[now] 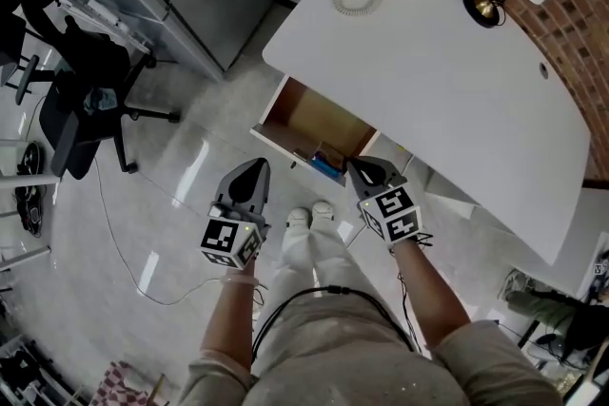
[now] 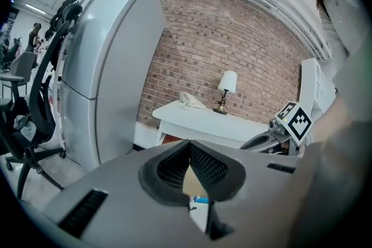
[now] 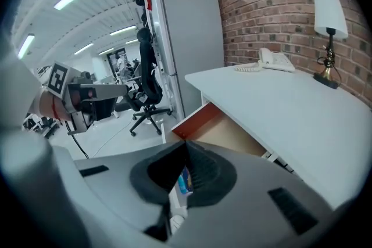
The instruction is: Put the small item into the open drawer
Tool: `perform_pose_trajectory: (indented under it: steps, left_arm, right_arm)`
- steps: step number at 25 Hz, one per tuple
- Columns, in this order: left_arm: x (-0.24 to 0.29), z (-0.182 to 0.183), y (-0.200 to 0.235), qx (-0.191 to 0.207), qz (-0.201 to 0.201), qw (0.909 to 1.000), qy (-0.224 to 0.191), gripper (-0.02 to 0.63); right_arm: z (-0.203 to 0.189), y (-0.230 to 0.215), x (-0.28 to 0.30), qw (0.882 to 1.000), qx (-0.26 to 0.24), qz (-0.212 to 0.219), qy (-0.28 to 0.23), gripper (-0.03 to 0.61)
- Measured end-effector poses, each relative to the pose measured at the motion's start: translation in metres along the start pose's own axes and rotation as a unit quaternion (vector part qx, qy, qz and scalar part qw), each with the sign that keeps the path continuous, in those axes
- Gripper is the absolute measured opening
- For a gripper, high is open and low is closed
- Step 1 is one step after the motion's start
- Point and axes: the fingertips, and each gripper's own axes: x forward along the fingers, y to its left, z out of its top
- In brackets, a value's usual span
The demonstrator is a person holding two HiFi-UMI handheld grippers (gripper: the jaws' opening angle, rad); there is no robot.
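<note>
The left tool (image 1: 255,168) and the right tool (image 1: 360,170) are being held side by side at the front of the open drawer (image 1: 284,102), under the white worktop (image 1: 447,71). Each is being shown in its own view with jaws pressed together and nothing between them. A small blue item (image 1: 329,166) is lying inside the drawer, near its front and towards the right, just beside the right tool. The placing step is being judged done; if so, only a clean withdrawal is being called for next.

Left tongs (image 2: 189,145) pressed together — white desk (image 2: 200,118) beyond.
</note>
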Motion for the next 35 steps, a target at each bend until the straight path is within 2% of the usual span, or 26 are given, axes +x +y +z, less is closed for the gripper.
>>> perform_pose_trajectory:
  steps: [16, 29, 35]
  left_arm:
    - [-0.006, 0.055, -0.015, 0.032, -0.010, 0.9988, -0.036, 0.006]
    - [-0.016, 0.094, -0.015, 0.048, -0.003, 0.9967, -0.065, 0.006]
    - [-0.023, 0.107, -0.013, 0.053, 0.005, 0.9956, -0.077, 0.006]
  right_arm:
    - [0.060, -0.007, -0.053, 0.996, 0.022, -0.010, -0.087, 0.005]
    - [0.102, -0.016, -0.085, 0.988, 0.035, -0.022, -0.149, 0.005]
    - [0.123, -0.019, -0.098, 0.984, 0.025, -0.024, -0.175, 0.005]
